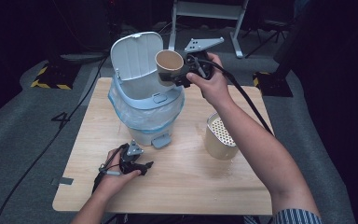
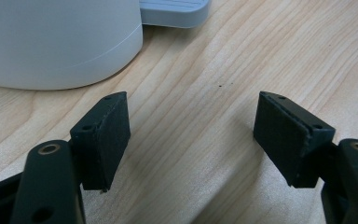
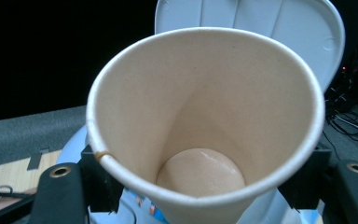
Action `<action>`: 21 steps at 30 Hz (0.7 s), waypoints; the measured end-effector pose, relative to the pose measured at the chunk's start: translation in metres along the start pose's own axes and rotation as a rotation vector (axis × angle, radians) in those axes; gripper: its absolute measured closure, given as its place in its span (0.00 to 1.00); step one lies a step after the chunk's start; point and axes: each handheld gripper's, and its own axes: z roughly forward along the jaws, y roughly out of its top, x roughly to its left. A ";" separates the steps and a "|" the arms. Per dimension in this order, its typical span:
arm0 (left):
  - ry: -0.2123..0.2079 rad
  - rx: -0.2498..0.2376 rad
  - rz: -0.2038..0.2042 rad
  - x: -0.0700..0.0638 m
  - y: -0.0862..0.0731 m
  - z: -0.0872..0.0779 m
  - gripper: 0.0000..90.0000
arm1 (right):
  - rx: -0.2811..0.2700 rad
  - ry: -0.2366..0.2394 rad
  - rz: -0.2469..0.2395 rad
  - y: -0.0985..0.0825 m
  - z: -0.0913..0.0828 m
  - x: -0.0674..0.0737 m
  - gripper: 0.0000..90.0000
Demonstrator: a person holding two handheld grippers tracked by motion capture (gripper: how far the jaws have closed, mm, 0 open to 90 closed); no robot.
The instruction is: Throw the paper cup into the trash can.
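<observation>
A beige paper cup (image 1: 169, 65) hangs tilted over the open mouth of a pale blue pedal bin (image 1: 144, 107), just in front of the bin's raised lid (image 1: 135, 53). My right gripper (image 1: 179, 77) is shut on the cup's lower wall. In the right gripper view the cup (image 3: 205, 121) is empty, squeezed between my right gripper's (image 3: 205, 184) jaws, with the lid (image 3: 279, 18) behind it. My left gripper (image 1: 142, 168) rests open on the table in front of the bin's pedal (image 1: 161, 140). Nothing lies between my left gripper's (image 2: 193, 135) jaws, and the bin wall (image 2: 56, 42) and pedal (image 2: 175, 11) are close ahead.
The bin is lined with a clear plastic bag and stands at the back left of a wooden table (image 1: 182, 186). A beige perforated canister (image 1: 220, 137) stands to the right of the bin, under my right forearm. Cables trail off the table onto grey floor.
</observation>
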 end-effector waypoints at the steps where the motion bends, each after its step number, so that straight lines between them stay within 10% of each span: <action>1: -0.002 0.002 0.000 0.000 0.000 0.000 0.30 | 0.002 -0.001 0.003 0.002 0.006 -0.001 0.33; 21: -0.001 -0.002 -0.002 0.000 0.000 0.000 0.30 | 0.078 -0.022 0.031 0.003 0.051 -0.006 0.32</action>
